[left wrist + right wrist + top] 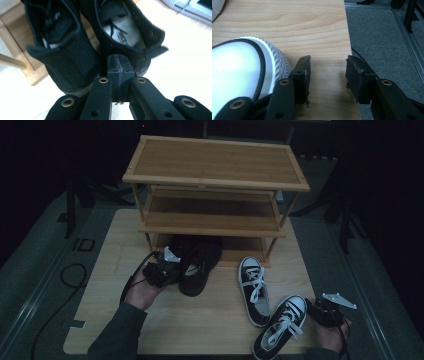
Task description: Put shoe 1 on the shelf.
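Two black shoes (197,267) stand side by side in front of the bottom shelf of a wooden shoe rack (215,165). My left gripper (175,269) sits right behind their heels. In the left gripper view its jaws are shut, pad against pad (117,67), just below the heel collars of the left shoe (65,57) and the right shoe (125,32); I see nothing between the pads. My right gripper (311,307) is open (328,72) at the table's right front edge, beside the white toe cap (242,67) of a black-and-white sneaker (280,327).
A second black-and-white sneaker (255,290) lies further in on the wooden table (110,275). The rack fills the back of the table. Grey carpet (382,37) lies beyond the right edge, and cables trail on the floor at left.
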Action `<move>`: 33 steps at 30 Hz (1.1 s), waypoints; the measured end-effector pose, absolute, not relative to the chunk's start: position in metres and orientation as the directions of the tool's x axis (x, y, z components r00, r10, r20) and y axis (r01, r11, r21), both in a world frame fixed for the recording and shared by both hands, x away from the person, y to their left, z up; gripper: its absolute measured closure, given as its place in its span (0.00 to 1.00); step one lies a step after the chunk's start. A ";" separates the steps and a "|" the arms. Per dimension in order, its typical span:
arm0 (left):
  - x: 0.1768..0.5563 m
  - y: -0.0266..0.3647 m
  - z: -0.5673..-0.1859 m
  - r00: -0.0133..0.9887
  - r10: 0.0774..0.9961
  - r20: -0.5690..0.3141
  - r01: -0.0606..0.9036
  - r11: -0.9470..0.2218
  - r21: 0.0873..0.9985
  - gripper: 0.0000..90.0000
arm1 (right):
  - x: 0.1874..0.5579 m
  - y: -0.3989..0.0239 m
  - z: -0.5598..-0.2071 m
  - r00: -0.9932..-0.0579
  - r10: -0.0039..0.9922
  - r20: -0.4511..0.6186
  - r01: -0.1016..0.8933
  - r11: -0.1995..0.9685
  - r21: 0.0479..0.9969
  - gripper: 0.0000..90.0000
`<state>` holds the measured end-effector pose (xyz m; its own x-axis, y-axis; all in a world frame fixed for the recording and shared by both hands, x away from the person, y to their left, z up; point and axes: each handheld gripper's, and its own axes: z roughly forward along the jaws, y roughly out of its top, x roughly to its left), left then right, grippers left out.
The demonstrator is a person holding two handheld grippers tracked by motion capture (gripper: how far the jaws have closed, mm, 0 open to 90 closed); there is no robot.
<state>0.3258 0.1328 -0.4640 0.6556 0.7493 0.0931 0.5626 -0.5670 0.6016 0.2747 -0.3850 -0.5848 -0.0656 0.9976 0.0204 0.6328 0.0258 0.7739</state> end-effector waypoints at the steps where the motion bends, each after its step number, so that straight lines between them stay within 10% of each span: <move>1: 0.325 0.133 -0.467 0.657 0.748 0.090 0.565 -0.568 0.599 1.00 | 0.275 -0.385 -0.585 -0.066 0.998 0.020 0.633 0.026 0.774 0.61; 33: 0.317 0.113 -0.539 0.697 0.717 0.017 0.624 -0.618 0.478 1.00 | 0.275 -0.385 -0.585 -0.067 0.998 0.019 0.633 0.027 0.774 0.61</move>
<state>0.3166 0.1134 -0.5391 0.6965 0.7173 0.0173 0.6242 -0.6176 0.4785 0.2747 -0.3851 -0.5848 -0.0668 0.9976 0.0193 0.6330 0.0274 0.7736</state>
